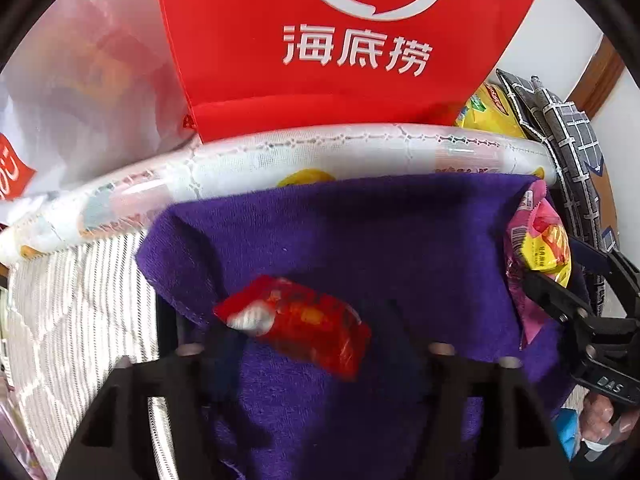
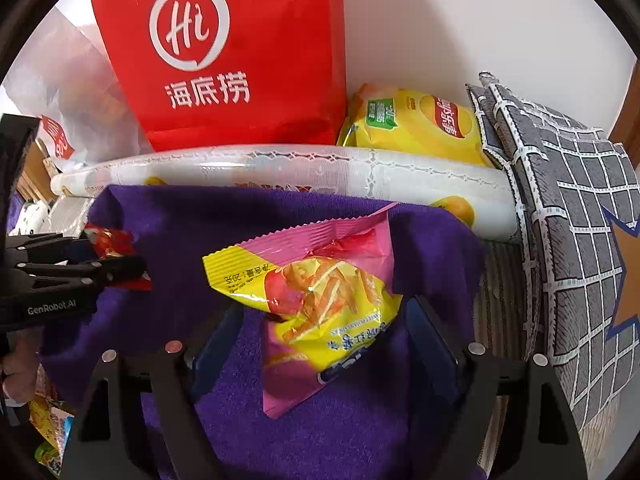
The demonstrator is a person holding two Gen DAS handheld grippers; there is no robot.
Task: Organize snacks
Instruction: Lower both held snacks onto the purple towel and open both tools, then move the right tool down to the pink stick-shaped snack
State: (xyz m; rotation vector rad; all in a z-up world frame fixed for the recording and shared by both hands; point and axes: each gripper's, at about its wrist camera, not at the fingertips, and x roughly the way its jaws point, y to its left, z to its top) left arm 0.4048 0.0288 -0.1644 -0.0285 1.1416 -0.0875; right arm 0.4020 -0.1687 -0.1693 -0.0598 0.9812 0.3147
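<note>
A small red snack packet (image 1: 296, 328), crinkled with a white patch at one end, lies on a purple towel (image 1: 360, 232) between the spread fingers of the left claw (image 1: 308, 344); its pads stand apart and do not press on the packet. The right claw (image 2: 320, 320) is also apart, with a pink-and-yellow snack bag (image 2: 320, 300) between its fingers, its serrated pink top edge turned away from the camera and yellow print across its middle; the pads stand clear of its sides.

Behind the towel runs a long white roll (image 2: 300, 176) of patterned plastic sheet. Past that, a red paper bag (image 2: 224, 52) with a white logo stands upright against the wall, with a translucent white plastic bag (image 1: 80, 92) to its left and a yellow crisp packet (image 2: 420, 128) to its right. A grey grid-patterned cushion (image 2: 572, 220) crowds the right edge of the towel.
</note>
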